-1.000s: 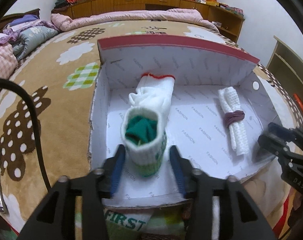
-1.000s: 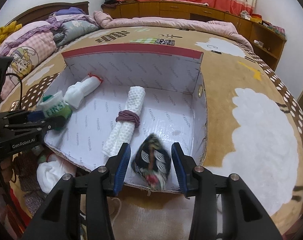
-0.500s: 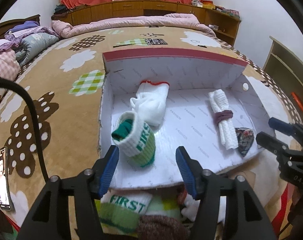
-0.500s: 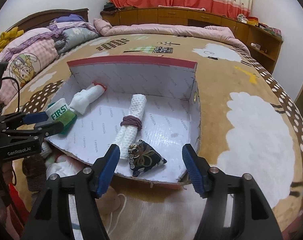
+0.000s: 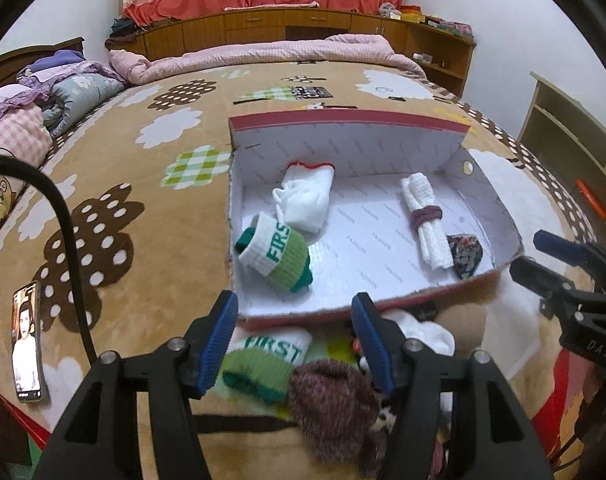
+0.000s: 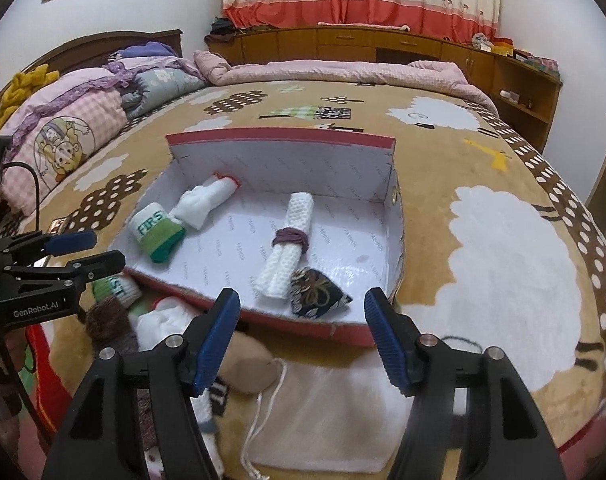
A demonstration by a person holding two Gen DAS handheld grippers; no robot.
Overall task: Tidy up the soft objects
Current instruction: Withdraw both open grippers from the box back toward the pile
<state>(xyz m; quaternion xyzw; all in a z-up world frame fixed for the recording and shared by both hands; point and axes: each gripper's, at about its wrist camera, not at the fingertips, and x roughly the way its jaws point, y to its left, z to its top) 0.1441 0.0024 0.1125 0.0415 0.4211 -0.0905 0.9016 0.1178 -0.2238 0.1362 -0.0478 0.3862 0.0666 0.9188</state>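
Observation:
A red-edged white cardboard box (image 5: 343,136) (image 6: 279,156) lies open on the bed. Inside it are a rolled green-and-white "FIRST" sock (image 5: 275,254) (image 6: 157,234), a white sock bundle (image 5: 307,196) (image 6: 205,200), a white waffle cloth roll tied with a purple band (image 5: 425,220) (image 6: 289,246) and a dark patterned pouch (image 5: 467,252) (image 6: 317,294). My left gripper (image 5: 295,340) (image 6: 83,252) hangs open over the box's near rim, nothing between its fingers. My right gripper (image 6: 301,340) (image 5: 543,258) is open too, just short of the pouch.
Loose soft items lie in front of the box: a second "FIRST" sock (image 5: 269,364), a maroon knitted piece (image 5: 331,404), white socks (image 6: 163,326), a tan drawstring pouch (image 6: 247,364). A phone (image 5: 27,340) lies at left. Quilts (image 6: 71,124) are piled on the far left.
Both grippers opened and let go: the "FIRST" sock now lies in the box's left part, the patterned pouch in its right front corner. Both grippers have drawn back and up from the box.

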